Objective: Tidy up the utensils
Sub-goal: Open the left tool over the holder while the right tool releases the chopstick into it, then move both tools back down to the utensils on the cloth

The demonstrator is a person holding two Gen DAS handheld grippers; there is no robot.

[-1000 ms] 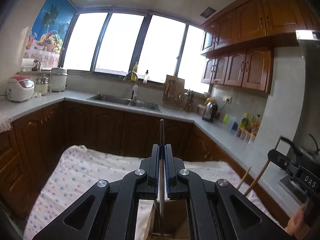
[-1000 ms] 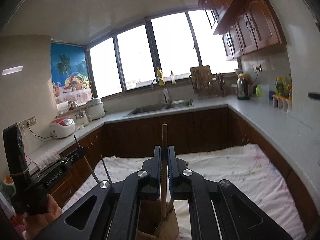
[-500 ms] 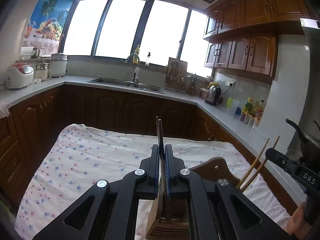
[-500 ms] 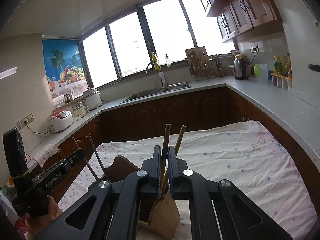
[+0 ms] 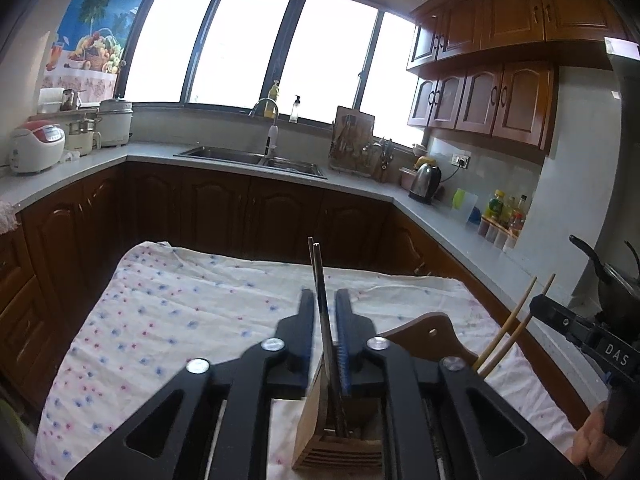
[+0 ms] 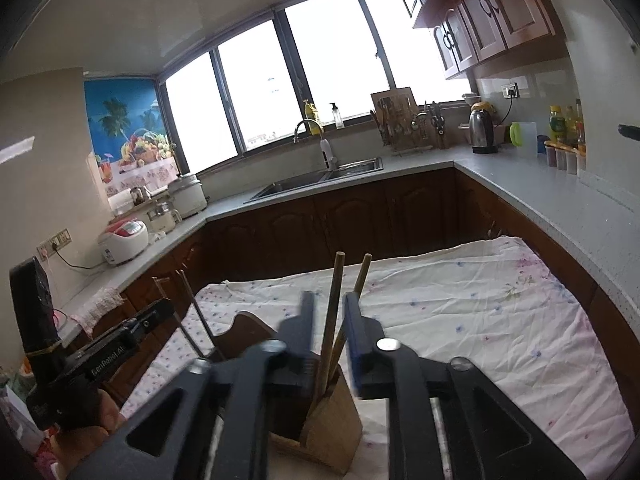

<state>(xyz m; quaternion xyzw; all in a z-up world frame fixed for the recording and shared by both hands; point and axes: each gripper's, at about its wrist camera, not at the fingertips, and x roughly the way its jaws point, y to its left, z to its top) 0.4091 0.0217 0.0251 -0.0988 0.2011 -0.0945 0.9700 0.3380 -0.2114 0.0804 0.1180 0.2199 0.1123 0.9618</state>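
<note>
table (image 5: 224, 264) | cover: dotted white cloth (image 5: 168, 320) | on cloth: wooden utensil holder (image 6: 332, 420)

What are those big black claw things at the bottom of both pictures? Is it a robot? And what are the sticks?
No robot here: a person holds a grabbing tool in each hand, and each tool has a small camera that looks forward along its two fingers. So one picture comes from the left gripper and the other from the right gripper.

Both hang over a table with a dotted tablecloth in a kitchen. On the cloth stands a wooden holder for utensils.

The dark chopsticks stand between the left fingers, and the wooden chopsticks between the right ones, with their lower ends in the holder. Both grippers' jaws are opening, letting the sticks go.
</note>
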